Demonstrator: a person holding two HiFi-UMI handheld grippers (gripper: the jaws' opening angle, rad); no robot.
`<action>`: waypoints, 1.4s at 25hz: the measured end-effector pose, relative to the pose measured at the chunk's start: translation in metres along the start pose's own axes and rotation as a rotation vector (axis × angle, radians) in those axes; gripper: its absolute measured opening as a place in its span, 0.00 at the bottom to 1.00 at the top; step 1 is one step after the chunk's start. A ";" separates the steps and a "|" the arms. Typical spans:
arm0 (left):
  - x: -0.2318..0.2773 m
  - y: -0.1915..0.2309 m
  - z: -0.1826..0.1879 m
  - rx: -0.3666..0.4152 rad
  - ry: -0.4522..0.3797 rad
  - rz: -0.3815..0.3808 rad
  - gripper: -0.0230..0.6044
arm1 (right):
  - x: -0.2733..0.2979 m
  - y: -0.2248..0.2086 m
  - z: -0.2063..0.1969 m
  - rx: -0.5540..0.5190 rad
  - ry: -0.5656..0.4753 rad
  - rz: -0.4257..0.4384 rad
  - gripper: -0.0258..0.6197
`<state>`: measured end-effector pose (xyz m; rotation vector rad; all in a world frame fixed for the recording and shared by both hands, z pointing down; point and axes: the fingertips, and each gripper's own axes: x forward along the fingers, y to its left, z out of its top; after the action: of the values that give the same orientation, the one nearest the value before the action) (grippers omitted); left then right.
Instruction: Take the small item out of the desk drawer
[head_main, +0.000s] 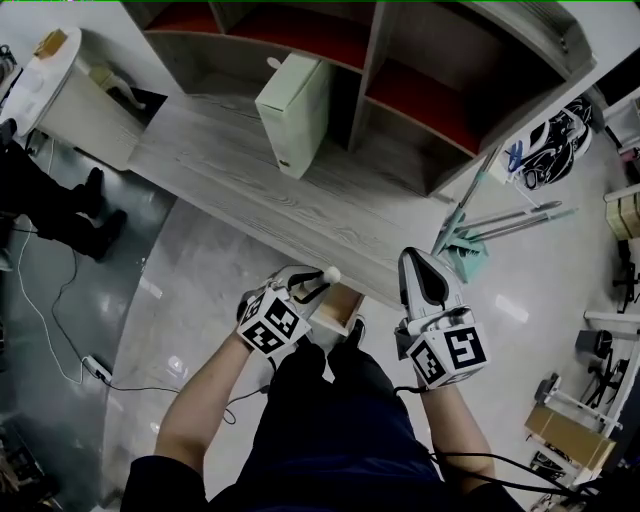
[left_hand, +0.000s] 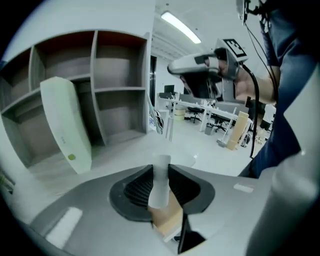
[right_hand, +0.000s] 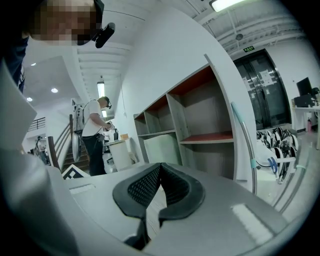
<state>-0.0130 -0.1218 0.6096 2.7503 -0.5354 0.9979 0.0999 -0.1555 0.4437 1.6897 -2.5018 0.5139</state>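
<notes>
A small white stick-like item (left_hand: 161, 181) with a rounded end (head_main: 330, 272) stands upright between the pads of my left gripper (left_hand: 161, 172), which is shut on it. In the head view my left gripper (head_main: 312, 283) hovers just above the open wooden drawer (head_main: 336, 308) at the desk's front edge. The drawer's light wood (left_hand: 168, 220) shows below the jaws. My right gripper (head_main: 413, 260) is held to the right of the drawer, over the desk edge. Its jaws (right_hand: 160, 170) meet with nothing between them.
A white box file (head_main: 293, 112) leans on the grey wood-grain desk (head_main: 250, 190) in front of a shelf unit (head_main: 400, 70). A teal broom and dustpan (head_main: 465, 250) rest at the desk's right end. A person (right_hand: 95, 135) stands far off. A cable (head_main: 60, 300) runs over the floor at left.
</notes>
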 end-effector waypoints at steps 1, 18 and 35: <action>-0.008 0.006 0.012 -0.001 -0.037 0.026 0.20 | 0.002 0.002 0.003 -0.005 -0.004 0.006 0.05; -0.157 0.063 0.187 -0.260 -0.682 0.252 0.20 | 0.020 0.026 0.080 -0.058 -0.138 0.070 0.05; -0.230 0.075 0.227 -0.568 -1.011 0.126 0.20 | -0.008 0.041 0.146 -0.017 -0.281 0.114 0.05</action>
<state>-0.0728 -0.1896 0.2908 2.4880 -0.9284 -0.5664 0.0829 -0.1814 0.2949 1.7286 -2.7997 0.2774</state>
